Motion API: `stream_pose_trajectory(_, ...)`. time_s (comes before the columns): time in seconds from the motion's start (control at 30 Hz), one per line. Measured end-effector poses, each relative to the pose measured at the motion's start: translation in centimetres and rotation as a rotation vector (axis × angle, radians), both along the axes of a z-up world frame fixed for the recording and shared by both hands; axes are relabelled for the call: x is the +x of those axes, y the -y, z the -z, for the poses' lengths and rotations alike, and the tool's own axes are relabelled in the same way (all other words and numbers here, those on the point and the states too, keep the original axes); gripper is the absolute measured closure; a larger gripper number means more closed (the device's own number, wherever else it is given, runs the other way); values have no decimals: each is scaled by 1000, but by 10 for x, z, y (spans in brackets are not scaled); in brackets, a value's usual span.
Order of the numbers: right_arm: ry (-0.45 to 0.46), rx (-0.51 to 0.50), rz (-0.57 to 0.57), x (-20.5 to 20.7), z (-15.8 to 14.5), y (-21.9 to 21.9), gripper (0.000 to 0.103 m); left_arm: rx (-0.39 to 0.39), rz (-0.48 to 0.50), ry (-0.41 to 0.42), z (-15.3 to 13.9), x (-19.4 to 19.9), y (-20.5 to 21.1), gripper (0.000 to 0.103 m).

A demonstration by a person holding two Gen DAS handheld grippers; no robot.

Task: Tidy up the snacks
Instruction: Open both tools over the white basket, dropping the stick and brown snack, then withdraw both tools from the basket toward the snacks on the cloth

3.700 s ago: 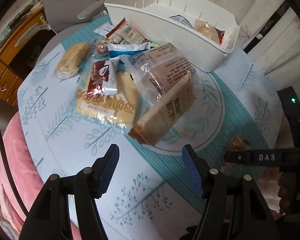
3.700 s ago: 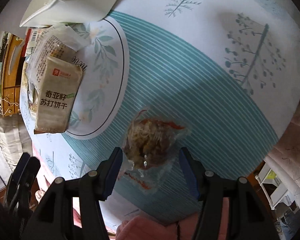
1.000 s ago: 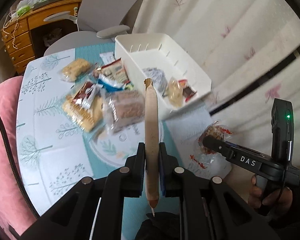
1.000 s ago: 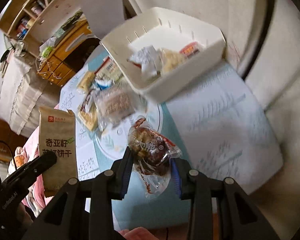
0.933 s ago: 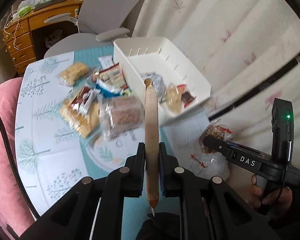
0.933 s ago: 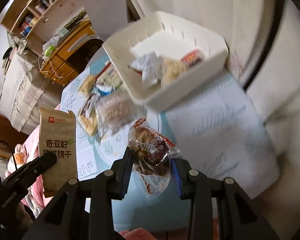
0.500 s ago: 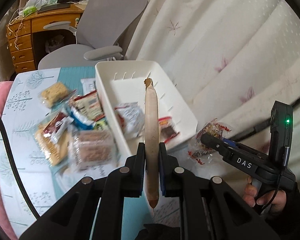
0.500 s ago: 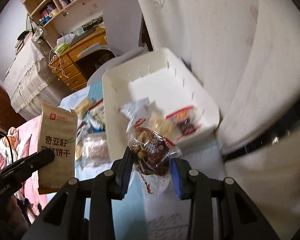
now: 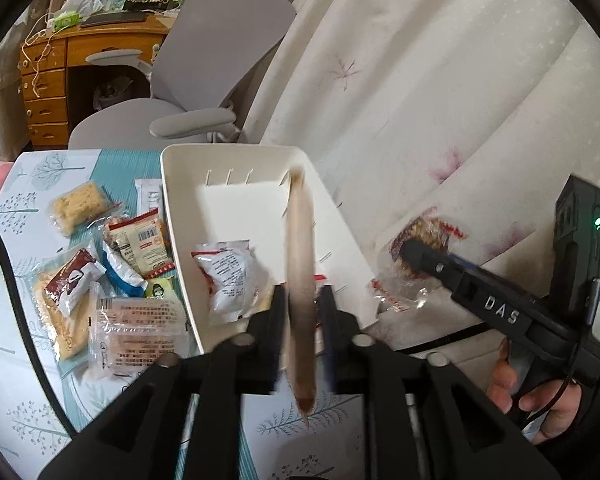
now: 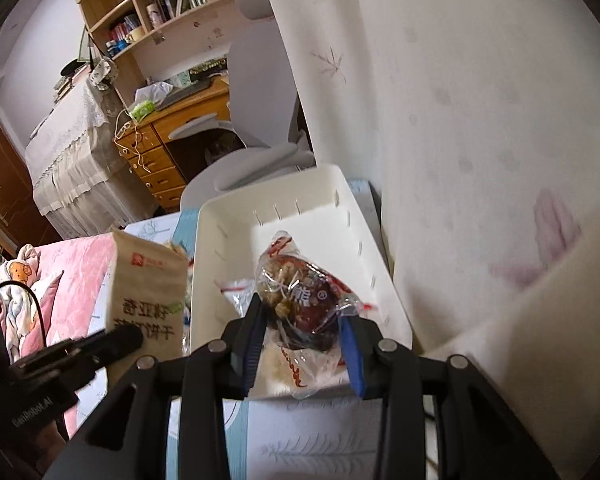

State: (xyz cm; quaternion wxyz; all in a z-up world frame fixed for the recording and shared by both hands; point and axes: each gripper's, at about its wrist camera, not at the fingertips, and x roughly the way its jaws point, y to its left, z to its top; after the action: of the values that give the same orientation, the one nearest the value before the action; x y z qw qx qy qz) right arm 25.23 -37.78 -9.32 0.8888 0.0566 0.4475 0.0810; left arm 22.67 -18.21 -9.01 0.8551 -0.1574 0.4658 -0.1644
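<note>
Snacks in both grippers, hovering over the white bin [image 10: 204, 280]: left gripper [image 9: 302, 312] looks slightly loose around a flat brown cracker pack [image 9: 300, 248], right gripper [image 10: 300, 340] squeezes a crinkly clear bag [image 10: 304, 300]. Both look light; the bag's soft and slippery, so mid-body grips seem safest.

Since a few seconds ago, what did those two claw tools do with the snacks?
The left gripper closed on the tan cracker box that lay on the table, lifted it and carried it over the white bin. The right gripper closed on the clear bag of brown snacks and brought it above the bin too. The other snack packets beside the bin stayed put.
</note>
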Motion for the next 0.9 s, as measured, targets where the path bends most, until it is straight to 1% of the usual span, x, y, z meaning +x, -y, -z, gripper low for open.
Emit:
stream_pose_trajectory(0.03, -2, -6, 5, 1, 1, 0, 66, 19, -13, -2, 0, 0, 1, 73)
stream_pose_trajectory(0.07, -18, -17, 11, 5, 4, 1, 62, 29, -21, -2, 0, -1, 1, 71)
stream_pose_trajectory(0.1, -30, -13, 10, 6, 6, 1, 58, 32, -24, -4, 0, -1, 1, 66)
stream_pose_trajectory(0.13, -39, 3, 7, 8, 8, 2, 56, 37, -30, -16, 1, -1, 0, 60)
stream_pose_trajectory(0.17, -45, 20, 7, 9, 9, 4, 54, 40, -34, -23, 1, -2, -2, 49)
stream_pose_trajectory(0.2, -51, 32, 12, 10, 10, 5, 53, 47, -41, -29, 1, -3, -4, 47)
stream_pose_trajectory(0.37, -73, 52, 14, 7, 18, 3, 52, 70, -54, -49, 3, -11, -13, 45)
stream_pose_trajectory(0.63, -122, 85, 17, -4, 30, -9, 52, 79, -62, -98, 18, -30, -31, 43)
stream_pose_trajectory(0.9, -207, 114, 30, -28, 52, -27, 52, 85, -68, -142, 30, -56, -63, 42)
